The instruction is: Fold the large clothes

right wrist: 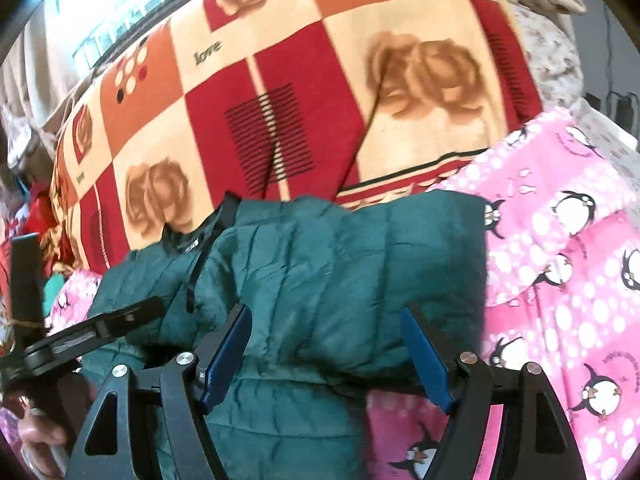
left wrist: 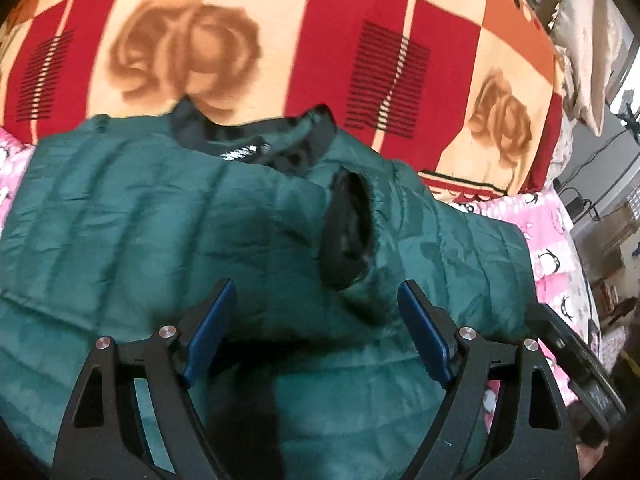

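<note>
A dark green quilted jacket (left wrist: pixel 168 216) lies on the bed, collar (left wrist: pixel 256 140) toward the far side, with a sleeve folded across its front and the black-lined cuff opening (left wrist: pixel 348 232) facing me. My left gripper (left wrist: pixel 316 320) is open just above the jacket's middle, holding nothing. In the right wrist view the jacket (right wrist: pixel 340 280) lies folded with its right edge over the pink sheet. My right gripper (right wrist: pixel 326 344) is open above the jacket's lower fold, empty. The left gripper's body (right wrist: pixel 100 328) shows at the left of that view.
A red, orange and cream rose-patterned blanket (left wrist: pixel 280 40) covers the bed beyond the jacket. A pink penguin-print sheet (right wrist: pixel 560 300) lies to the right and under the jacket. Curtains and a window (right wrist: pixel 120 8) are at the far left, cables and furniture (left wrist: pixel 600 208) at the right.
</note>
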The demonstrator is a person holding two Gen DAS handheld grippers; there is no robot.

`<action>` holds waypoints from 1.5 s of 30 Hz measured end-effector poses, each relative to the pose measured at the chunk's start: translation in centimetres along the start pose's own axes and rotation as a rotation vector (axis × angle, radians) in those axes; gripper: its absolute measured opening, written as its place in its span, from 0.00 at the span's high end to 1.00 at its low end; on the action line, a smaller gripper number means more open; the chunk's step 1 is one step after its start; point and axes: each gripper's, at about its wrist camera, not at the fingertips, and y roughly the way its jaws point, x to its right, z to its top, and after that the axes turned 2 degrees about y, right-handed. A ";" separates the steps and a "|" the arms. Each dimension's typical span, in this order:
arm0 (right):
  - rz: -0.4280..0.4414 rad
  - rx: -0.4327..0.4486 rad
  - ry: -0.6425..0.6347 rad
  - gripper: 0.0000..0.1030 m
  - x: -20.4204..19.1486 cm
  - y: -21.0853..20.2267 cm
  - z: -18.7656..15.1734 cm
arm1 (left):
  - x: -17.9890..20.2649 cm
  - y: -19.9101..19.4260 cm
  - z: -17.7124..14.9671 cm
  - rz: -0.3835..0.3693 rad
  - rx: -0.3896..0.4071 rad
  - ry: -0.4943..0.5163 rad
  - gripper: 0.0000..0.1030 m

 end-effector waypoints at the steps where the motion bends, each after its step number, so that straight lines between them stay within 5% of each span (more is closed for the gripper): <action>1: -0.010 0.007 -0.002 0.28 0.2 -0.1 0.0 | 0.3 0.6 0.1 0.003 -0.009 0.000 0.20; 12: -0.044 0.059 0.059 0.28 2.8 0.8 -0.2 | 3.3 5.6 1.4 0.070 -0.044 0.065 0.20; 13: -0.045 0.059 0.063 0.28 3.0 0.9 -0.1 | 3.4 5.9 1.4 0.065 -0.044 0.071 0.24; 15: -0.055 0.072 0.067 0.28 3.5 0.7 0.0 | 3.9 6.5 1.4 0.057 -0.056 0.093 0.62; 17: -0.062 0.084 0.073 0.27 3.9 0.4 0.1 | 4.2 6.8 1.3 0.058 -0.063 0.106 0.75; 30: -0.055 0.207 0.158 0.18 4.9 -1.8 0.3 | -0.1 -0.6 4.2 0.238 0.130 0.121 0.82; 45: 0.032 -0.035 0.032 0.17 0.0 3.5 -3.2 | -12.9 -5.8 4.0 0.391 0.168 -0.018 0.83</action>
